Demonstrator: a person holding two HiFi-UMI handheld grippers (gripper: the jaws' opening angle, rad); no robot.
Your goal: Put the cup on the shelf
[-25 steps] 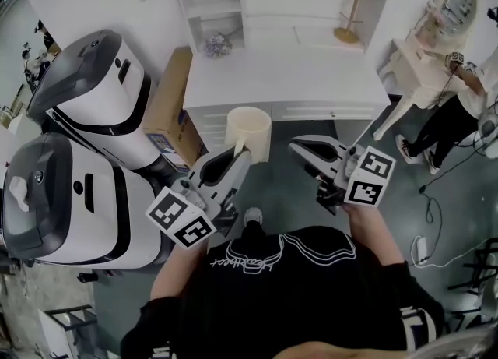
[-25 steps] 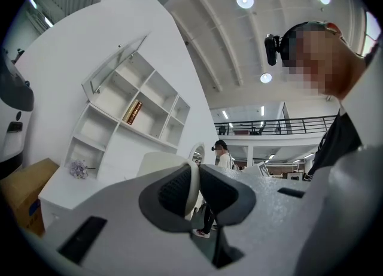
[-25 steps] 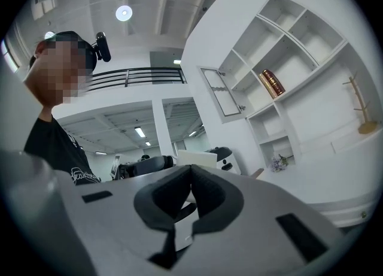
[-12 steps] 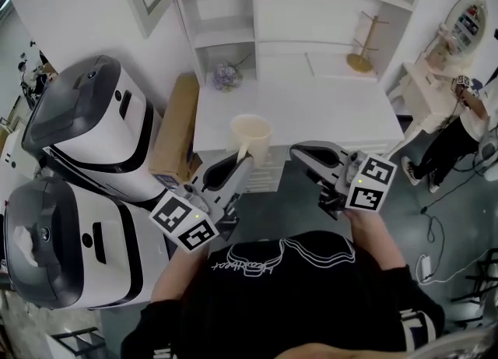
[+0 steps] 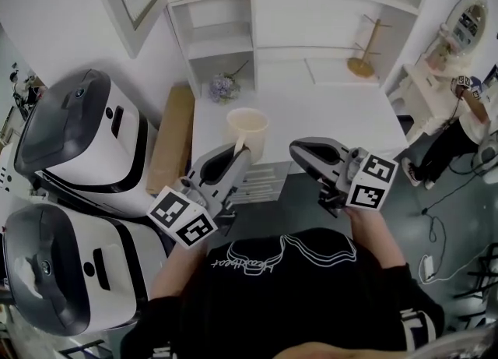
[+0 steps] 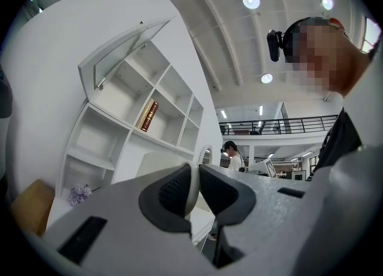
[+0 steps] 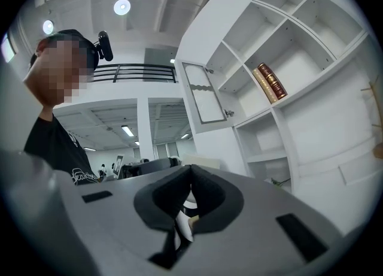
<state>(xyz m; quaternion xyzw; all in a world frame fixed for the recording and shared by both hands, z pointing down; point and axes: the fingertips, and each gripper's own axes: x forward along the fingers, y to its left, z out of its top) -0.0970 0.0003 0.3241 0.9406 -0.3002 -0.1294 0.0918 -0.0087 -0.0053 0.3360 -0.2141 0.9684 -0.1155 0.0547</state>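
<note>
Closer to the shelf (image 5: 218,34) now, my left gripper (image 5: 237,149) clamps the cup (image 5: 247,125) by its rim, over the white desk (image 5: 334,116); my right gripper (image 5: 299,147) hangs beside it, jaws together, empty.

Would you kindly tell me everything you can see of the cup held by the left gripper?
The cup is a plain cream tumbler, matte and plastic-looking, with no handle in view. It is upright with its round mouth open upward, and nothing shows inside. The left gripper holds it in the air by its near wall, one of its jaws inside the rim and one outside. In the head view it appears over the front of the white desk, and nothing else touches it.
</note>
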